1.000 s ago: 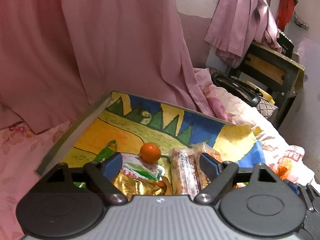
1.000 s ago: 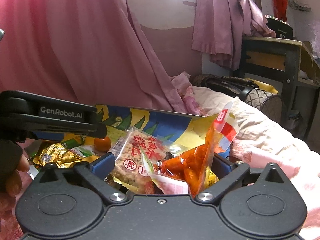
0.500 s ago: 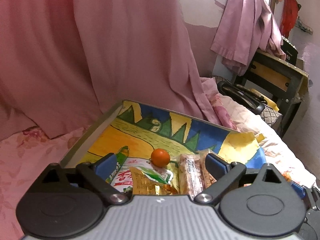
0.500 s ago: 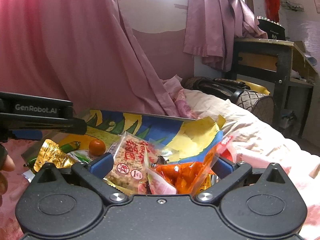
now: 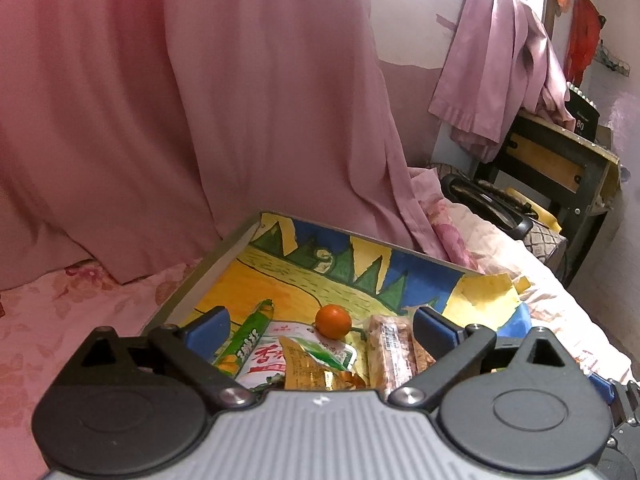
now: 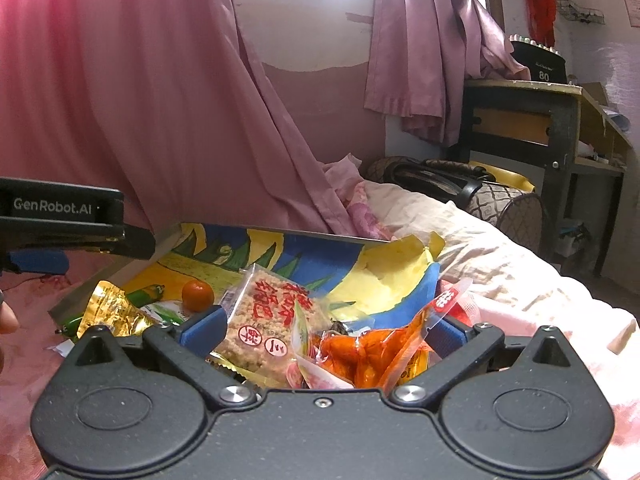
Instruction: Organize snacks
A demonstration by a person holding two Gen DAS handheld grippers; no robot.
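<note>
A flat painted board (image 5: pixel 280 280) lies on the bed with snacks on its near end. In the left wrist view my left gripper (image 5: pixel 322 326) is open above a small orange fruit (image 5: pixel 333 321), a green stick pack (image 5: pixel 250 340), a white-green pouch (image 5: pixel 276 360), a gold wrapper (image 5: pixel 308 372) and a cereal bar (image 5: pixel 390 354). In the right wrist view my right gripper (image 6: pixel 320 330) is open over a rice cracker pack (image 6: pixel 272 320) and an orange-red snack bag (image 6: pixel 372 352). The fruit (image 6: pixel 197 295) and the gold wrapper (image 6: pixel 114 312) lie to their left. The left gripper's body (image 6: pixel 60 220) shows at the left edge.
A pink curtain (image 5: pixel 180 120) hangs behind the board. A dark wooden desk (image 6: pixel 552 120) stands at the right, with a black bag (image 6: pixel 440 180) and a patterned cushion (image 6: pixel 508 208) in front of it. The floral bedsheet (image 5: pixel 60 312) surrounds the board.
Both grippers have pulled back and tilted up a little, so the snacks sit lower in each view. The orange-red bag between the right fingers has sunk lower. Both stay open.
</note>
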